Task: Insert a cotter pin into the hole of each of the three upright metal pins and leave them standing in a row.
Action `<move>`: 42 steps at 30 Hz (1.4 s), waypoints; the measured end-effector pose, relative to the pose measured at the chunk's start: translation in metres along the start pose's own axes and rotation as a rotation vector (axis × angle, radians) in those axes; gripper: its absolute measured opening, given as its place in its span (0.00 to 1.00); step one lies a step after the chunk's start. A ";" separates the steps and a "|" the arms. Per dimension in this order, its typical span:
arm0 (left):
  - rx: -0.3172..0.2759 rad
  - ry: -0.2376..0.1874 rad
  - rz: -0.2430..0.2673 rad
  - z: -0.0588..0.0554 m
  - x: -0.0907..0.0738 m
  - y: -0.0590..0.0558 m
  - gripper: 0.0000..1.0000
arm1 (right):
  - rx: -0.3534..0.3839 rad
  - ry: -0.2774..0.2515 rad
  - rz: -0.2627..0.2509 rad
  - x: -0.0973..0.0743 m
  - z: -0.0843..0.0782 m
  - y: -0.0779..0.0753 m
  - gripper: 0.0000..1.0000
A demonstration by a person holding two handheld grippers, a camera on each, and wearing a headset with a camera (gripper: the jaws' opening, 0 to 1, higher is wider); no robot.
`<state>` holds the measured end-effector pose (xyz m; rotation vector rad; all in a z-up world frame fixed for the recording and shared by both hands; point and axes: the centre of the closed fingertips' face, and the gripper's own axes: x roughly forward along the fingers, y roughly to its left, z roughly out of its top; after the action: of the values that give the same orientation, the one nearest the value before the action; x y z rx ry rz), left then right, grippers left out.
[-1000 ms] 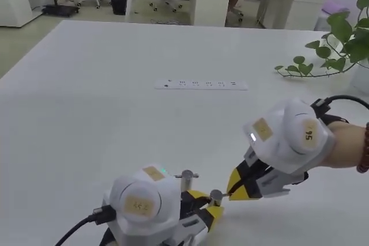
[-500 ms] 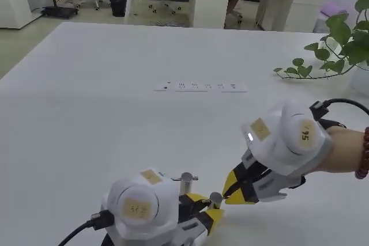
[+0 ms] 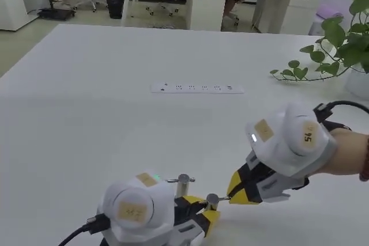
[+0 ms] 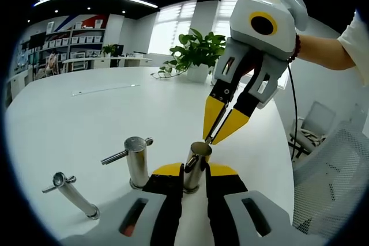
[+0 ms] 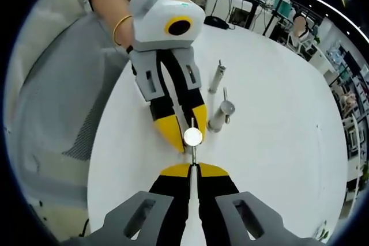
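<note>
Steel pin (image 4: pixel 197 154) sits clamped by left gripper (image 4: pixel 195 171); right gripper (image 5: pixel 194 169) pinches a barely discernible cotter pin (image 5: pixel 194 156).

White table (image 3: pixel 86 84) with power strip (image 3: pixel 196 88), potted plant (image 3: pixel 337 38), three metal pins (image 4: pixel 137 162).

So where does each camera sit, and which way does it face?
Head view: worn on the head, looking forward and down at the workbench, left gripper and right gripper; the right arm shows.
Left gripper view: rides the left gripper, looks along its jaws clamping a metal pin; the right arm shows.
Right gripper view: rides the right gripper, looks along its jaws pinching a cotter pin; the left arm shows.
Shared: both gripper views see that metal pin, from opposite sides.
</note>
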<state>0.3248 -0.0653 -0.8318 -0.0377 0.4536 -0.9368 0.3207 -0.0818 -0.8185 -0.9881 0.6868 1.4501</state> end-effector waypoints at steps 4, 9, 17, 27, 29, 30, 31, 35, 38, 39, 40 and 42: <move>-0.004 -0.003 -0.006 0.000 0.000 0.000 0.13 | -0.023 -0.002 0.002 0.001 0.003 0.001 0.05; -0.018 -0.005 -0.008 -0.001 0.001 0.000 0.13 | -0.020 -0.007 -0.001 0.003 0.005 0.000 0.05; -0.044 -0.011 -0.011 -0.001 0.001 0.001 0.13 | -0.021 -0.006 -0.005 0.004 0.009 0.000 0.05; -0.036 -0.002 -0.006 -0.002 0.001 0.000 0.14 | 0.083 -0.046 0.002 0.007 0.014 0.002 0.14; -0.035 0.002 -0.007 -0.002 0.001 0.001 0.14 | 0.093 -0.058 0.000 0.007 0.016 0.002 0.15; -0.032 0.004 -0.007 -0.002 0.000 0.001 0.14 | 0.107 -0.065 -0.001 0.008 0.017 0.002 0.16; -0.029 0.006 -0.006 -0.002 0.000 0.001 0.14 | 0.118 -0.074 -0.002 0.008 0.018 0.002 0.18; -0.025 0.011 -0.006 -0.002 -0.002 0.002 0.14 | 0.170 -0.117 -0.008 0.007 0.025 -0.001 0.19; -0.022 0.010 -0.004 -0.001 -0.004 0.002 0.15 | 0.190 -0.132 -0.007 0.009 0.028 0.000 0.19; -0.023 0.011 -0.002 0.000 -0.004 0.003 0.15 | 0.194 -0.137 -0.012 0.010 0.030 -0.001 0.19; -0.023 0.018 -0.001 -0.001 -0.004 0.003 0.15 | 0.196 -0.139 -0.015 0.012 0.030 -0.001 0.18; -0.021 0.035 -0.001 -0.004 -0.005 0.003 0.16 | 0.208 -0.143 -0.016 0.014 0.030 -0.001 0.18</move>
<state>0.3231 -0.0587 -0.8348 -0.0405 0.4960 -0.9350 0.3166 -0.0487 -0.8161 -0.7207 0.7065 1.3895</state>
